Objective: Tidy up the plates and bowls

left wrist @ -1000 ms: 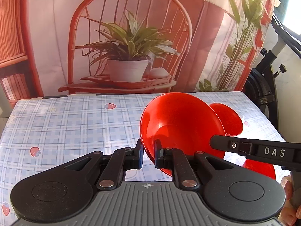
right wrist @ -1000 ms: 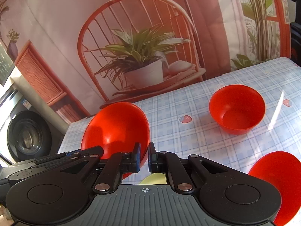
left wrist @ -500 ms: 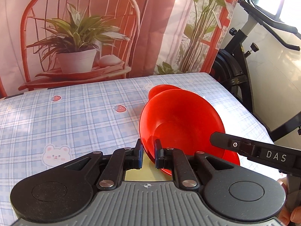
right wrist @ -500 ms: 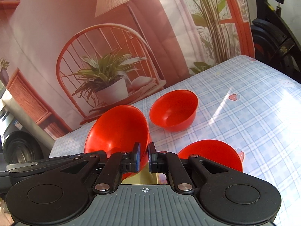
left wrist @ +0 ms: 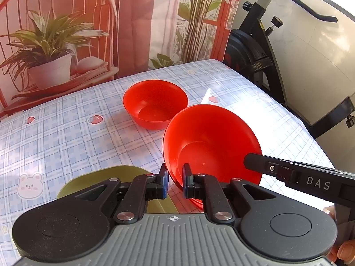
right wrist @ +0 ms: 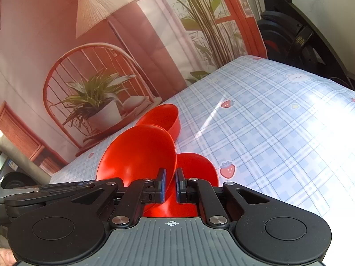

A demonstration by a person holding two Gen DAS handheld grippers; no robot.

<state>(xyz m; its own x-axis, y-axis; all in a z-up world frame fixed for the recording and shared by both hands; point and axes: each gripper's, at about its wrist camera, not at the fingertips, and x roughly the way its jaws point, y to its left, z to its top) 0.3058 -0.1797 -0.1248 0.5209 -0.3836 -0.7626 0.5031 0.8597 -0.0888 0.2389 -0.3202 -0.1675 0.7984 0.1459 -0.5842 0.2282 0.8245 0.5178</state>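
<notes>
My left gripper [left wrist: 174, 182] is shut on the rim of a red bowl [left wrist: 210, 141] and holds it tilted above the table. My right gripper [right wrist: 170, 186] is shut on the same bowl's rim [right wrist: 142, 153] from the other side; its black body [left wrist: 310, 179] reaches into the left wrist view. A second red bowl [left wrist: 155, 103] stands upright on the table beyond, also in the right wrist view [right wrist: 164, 116]. A third red bowl [right wrist: 197, 166] lies under the held one. An olive-green plate [left wrist: 106, 175] lies below my left gripper.
The table has a blue checked cloth [left wrist: 66, 133] with strawberry and bear prints. A printed backdrop [left wrist: 66, 33] hangs behind it. An exercise bike [left wrist: 266, 55] stands past the right edge of the table.
Both grippers carried the held bowl rightward and lower, over the third red bowl. The second bowl now shows clear behind it, and the green plate shows more.
</notes>
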